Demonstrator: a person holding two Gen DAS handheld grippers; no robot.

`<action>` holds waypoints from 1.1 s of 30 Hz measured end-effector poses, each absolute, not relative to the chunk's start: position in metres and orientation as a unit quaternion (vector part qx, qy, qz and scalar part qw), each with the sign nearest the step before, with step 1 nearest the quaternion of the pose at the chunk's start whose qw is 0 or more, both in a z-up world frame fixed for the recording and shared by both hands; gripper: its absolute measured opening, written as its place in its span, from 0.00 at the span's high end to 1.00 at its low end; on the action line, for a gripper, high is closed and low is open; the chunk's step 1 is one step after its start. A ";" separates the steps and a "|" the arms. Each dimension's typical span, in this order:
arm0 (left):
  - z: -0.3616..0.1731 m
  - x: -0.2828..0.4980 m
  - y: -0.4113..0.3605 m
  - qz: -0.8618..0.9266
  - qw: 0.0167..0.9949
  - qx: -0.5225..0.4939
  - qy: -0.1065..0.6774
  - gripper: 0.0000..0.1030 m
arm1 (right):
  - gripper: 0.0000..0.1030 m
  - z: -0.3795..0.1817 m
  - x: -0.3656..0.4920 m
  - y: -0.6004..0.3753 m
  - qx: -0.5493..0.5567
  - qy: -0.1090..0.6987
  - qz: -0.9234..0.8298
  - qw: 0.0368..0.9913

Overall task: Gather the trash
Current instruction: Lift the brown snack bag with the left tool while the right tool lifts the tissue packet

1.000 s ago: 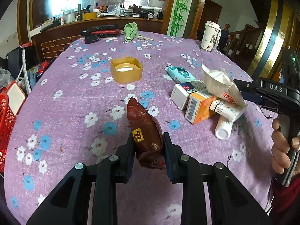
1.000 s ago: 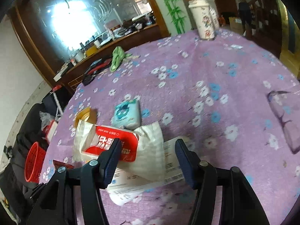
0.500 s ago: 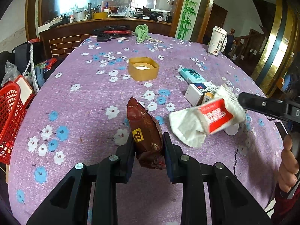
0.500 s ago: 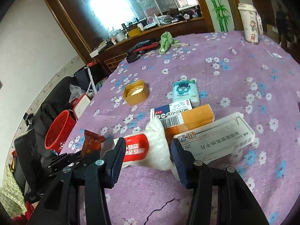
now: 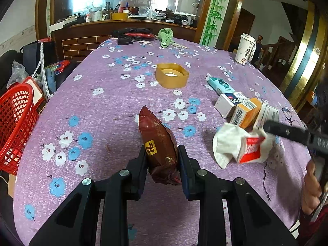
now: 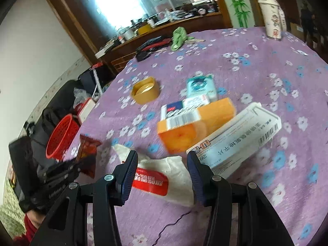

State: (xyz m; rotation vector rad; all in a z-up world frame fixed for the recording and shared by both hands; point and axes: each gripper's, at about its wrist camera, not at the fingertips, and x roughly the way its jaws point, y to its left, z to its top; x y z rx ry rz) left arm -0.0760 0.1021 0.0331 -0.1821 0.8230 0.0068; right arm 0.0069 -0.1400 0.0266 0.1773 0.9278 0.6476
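Observation:
My left gripper [image 5: 162, 164] is shut on a brown snack wrapper [image 5: 158, 143] and holds it upright above the purple flowered tablecloth [image 5: 106, 110]. The wrapper also shows in the right wrist view [image 6: 87, 153]. My right gripper [image 6: 162, 173] is shut on a crumpled white bag with a red label [image 6: 162, 179], held just above the table at its near right side. The same bag shows in the left wrist view [image 5: 239, 146], hanging from the right gripper's black fingers [image 5: 285, 131]. A red mesh basket [image 5: 14, 123] stands off the table's left edge.
Several boxes lie in a cluster: a white and blue one [image 5: 230, 102], an orange one [image 6: 194, 123], a long white one [image 6: 235, 141], a teal pack [image 5: 221, 85]. A yellow tub [image 5: 171, 78], a paper cup [image 5: 245, 49] and a green cloth [image 5: 166, 37] stand farther back.
My right gripper has carried the white bag off the box pile, down and toward the near left. My left gripper has kept hold of the brown wrapper and drawn back toward the left.

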 end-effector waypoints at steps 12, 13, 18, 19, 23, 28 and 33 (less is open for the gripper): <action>0.036 -0.078 0.107 0.004 0.914 -0.093 0.394 0.74 | 0.44 0.042 -0.033 -0.109 -0.055 0.398 0.359 0.843; 0.037 -0.078 0.107 0.003 0.914 -0.093 0.394 0.74 | 0.40 0.042 -0.034 -0.103 -0.081 0.392 0.370 0.838; 0.038 -0.080 0.109 0.007 0.914 -0.095 0.394 0.74 | 0.28 0.027 -0.042 -0.071 -0.230 0.361 0.372 0.824; 0.038 -0.081 0.110 0.008 0.914 -0.095 0.394 0.74 | 0.28 0.021 -0.041 -0.065 -0.257 0.358 0.367 0.819; 0.039 -0.084 0.112 0.009 0.915 -0.098 0.391 0.74 | 0.33 0.004 -0.029 -0.057 -0.285 0.374 0.346 0.812; 0.038 -0.084 0.110 0.008 0.916 -0.095 0.390 0.74 | 0.54 0.001 -0.016 -0.071 -0.216 0.400 0.322 0.830; 0.038 -0.083 0.105 0.012 0.920 -0.089 0.382 0.74 | 0.56 0.011 -0.019 -0.087 -0.129 0.401 0.286 0.861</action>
